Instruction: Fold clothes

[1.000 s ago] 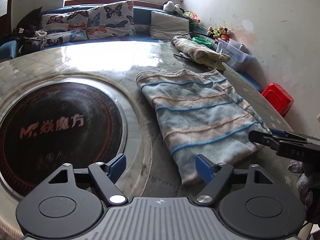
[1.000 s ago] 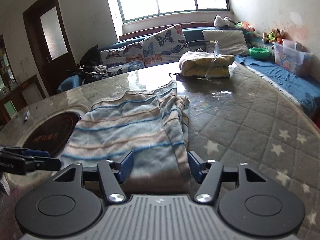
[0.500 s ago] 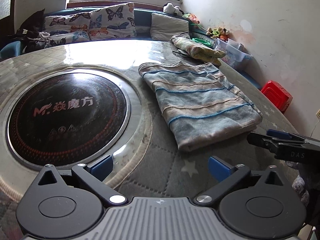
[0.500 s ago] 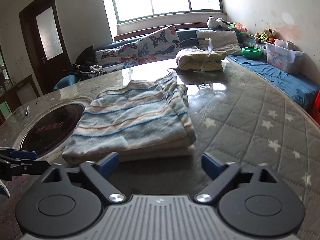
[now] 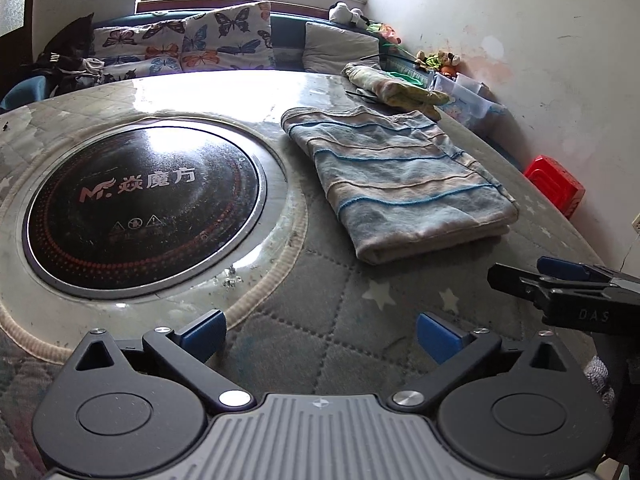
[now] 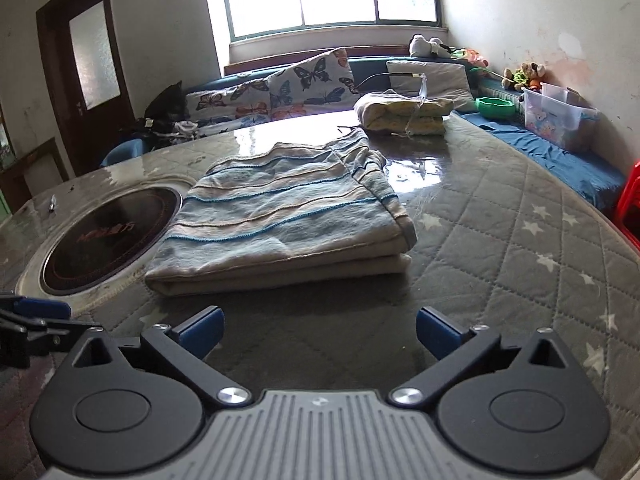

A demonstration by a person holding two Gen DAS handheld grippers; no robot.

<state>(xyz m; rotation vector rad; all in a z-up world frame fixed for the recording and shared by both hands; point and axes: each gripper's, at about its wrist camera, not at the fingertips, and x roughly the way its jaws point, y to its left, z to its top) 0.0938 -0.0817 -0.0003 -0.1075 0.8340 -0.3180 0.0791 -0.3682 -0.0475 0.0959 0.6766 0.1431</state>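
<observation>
A blue and beige striped garment [image 5: 400,176] lies folded on the quilted table cover [image 5: 360,304], its near folded edge facing me. My left gripper [image 5: 320,332] stands open over the cover, short of the garment's near left corner, with nothing between its fingers. In the right wrist view the same garment [image 6: 288,216] lies ahead. My right gripper [image 6: 320,330] is still opening its jaws, which have only bare cover between them. Each gripper shows in the other's view: the right gripper [image 5: 560,284] at the right edge, the left gripper [image 6: 36,316] at the left edge.
A round black induction cooktop [image 5: 140,204] is set into the table left of the garment. A second folded cloth [image 6: 404,112] lies at the far edge. Behind are butterfly cushions [image 5: 224,40] on a bench, a clear plastic box [image 6: 560,120] and a red stool [image 5: 556,184].
Both grippers spread their jaws wide and drew back from the garment's near edge. The garment, which lay between the right fingers, now lies free and folded on the table.
</observation>
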